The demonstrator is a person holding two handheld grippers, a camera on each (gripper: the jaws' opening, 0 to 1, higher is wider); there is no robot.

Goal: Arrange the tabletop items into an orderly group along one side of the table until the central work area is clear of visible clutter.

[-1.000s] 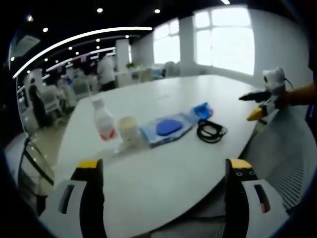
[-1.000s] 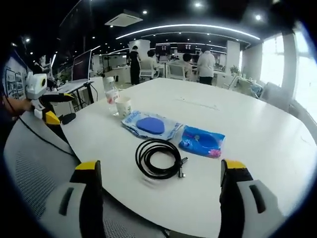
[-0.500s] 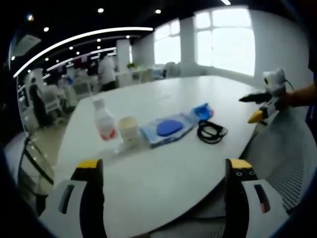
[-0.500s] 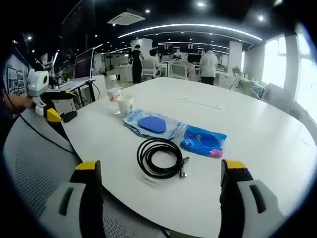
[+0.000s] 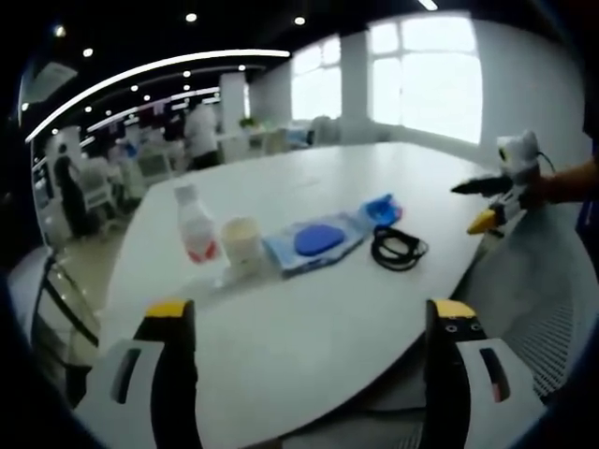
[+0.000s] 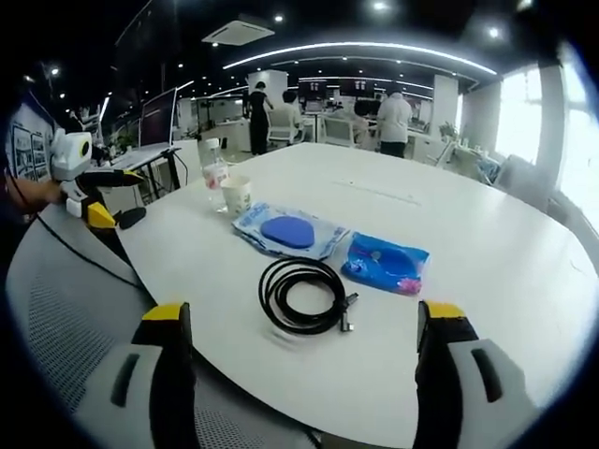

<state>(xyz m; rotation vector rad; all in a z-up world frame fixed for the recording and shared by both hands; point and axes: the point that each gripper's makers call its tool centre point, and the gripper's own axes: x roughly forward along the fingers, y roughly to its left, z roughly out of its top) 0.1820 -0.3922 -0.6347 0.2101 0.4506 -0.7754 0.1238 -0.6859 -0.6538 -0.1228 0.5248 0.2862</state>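
With both grippers (image 5: 309, 323) (image 6: 304, 323) spread and empty, tidying hasn't begun; likely reach the cable (image 6: 301, 295) at twelve o'clock.

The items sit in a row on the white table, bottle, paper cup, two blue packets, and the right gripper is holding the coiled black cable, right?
Not quite: the coiled black cable lies free on the white table, and the right gripper is open, as the right gripper view shows.

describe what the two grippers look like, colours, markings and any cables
Both match: the left gripper and right gripper have black jaws with yellow tips on light grey bodies with dark slots. Seen from across, the left gripper trails a thin black cable.
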